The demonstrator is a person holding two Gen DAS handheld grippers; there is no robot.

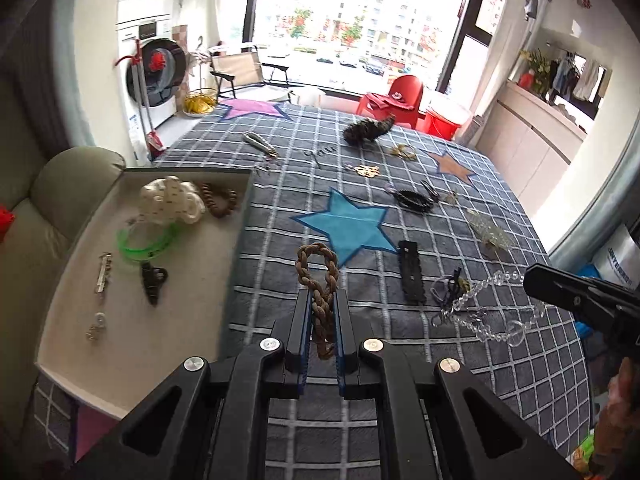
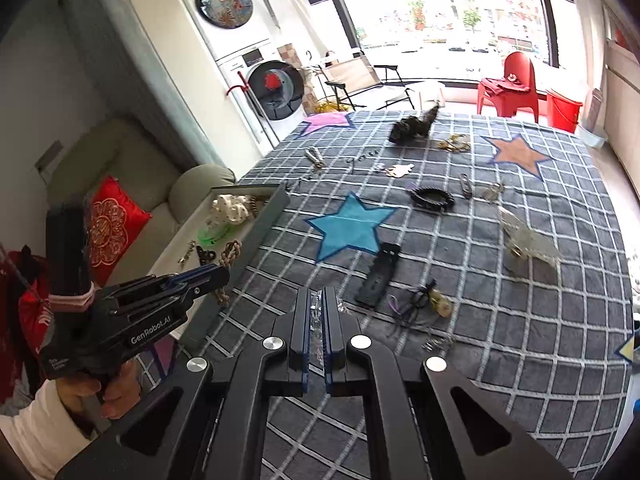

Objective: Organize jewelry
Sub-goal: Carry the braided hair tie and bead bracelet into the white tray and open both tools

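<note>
Bracelets in both tools rn. My left gripper (image 1: 322, 320) is clamped tight on the brown braided bracelet (image 1: 319, 276), pads pinching its lower half so the loop stands up past the tips, prob so it can drop clean w/o snagging. It hangs over the checked cloth (image 1: 500, 360), just right of the tray (image 1: 160, 360) at near left. My right gripper (image 2: 319, 320) is closed down on the clear bead strand (image 2: 318, 312); in the left cam the rest of that strand (image 1: 488, 312) dangles from its tip in a loose loop above the cloth, held by one end so it doesn't tangle. Tray already holds a white scrunchie (image 1: 172, 200), a green bangle (image 1: 146, 244), a dark claw clip (image 1: 152, 280) & a few small bits, so sorted stuff goes there. Still loose on the cloth: a black flat clip (image 1: 412, 276) near the blue star (image 1: 348, 228), a black coil band (image 1: 414, 200), more at the far end. I judge both pieces are bound for the tray.
</note>
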